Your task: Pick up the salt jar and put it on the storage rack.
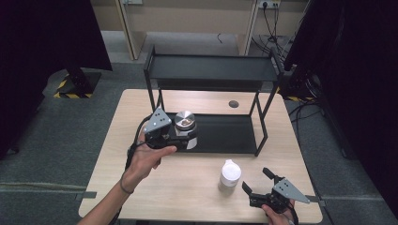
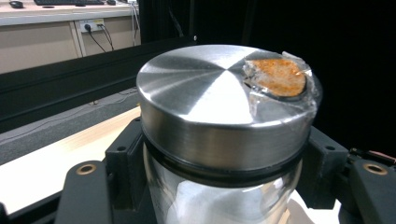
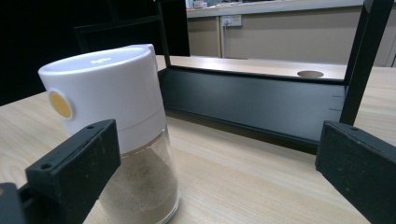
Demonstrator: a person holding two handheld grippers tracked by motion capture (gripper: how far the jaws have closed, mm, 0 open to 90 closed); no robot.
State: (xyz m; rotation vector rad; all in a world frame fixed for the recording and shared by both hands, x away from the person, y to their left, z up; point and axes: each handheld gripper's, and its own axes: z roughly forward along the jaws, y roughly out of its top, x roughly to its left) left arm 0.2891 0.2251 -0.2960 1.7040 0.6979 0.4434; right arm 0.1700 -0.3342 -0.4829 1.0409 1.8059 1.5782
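Observation:
A glass jar with a brushed metal lid hangs above the left end of the black rack's lower shelf. My left gripper is shut on the jar's glass body just below the lid. A taped orange disc sits on the lid's edge. A white-capped shaker with brownish powder stands on the table near the front. My right gripper is open just right of the shaker, with the shaker in front of its left jaw.
The black two-tier rack stands at the table's back half; its posts rise at the corners. A round cable hole is in the tabletop behind the shelf. The wooden table has bare room at the front left.

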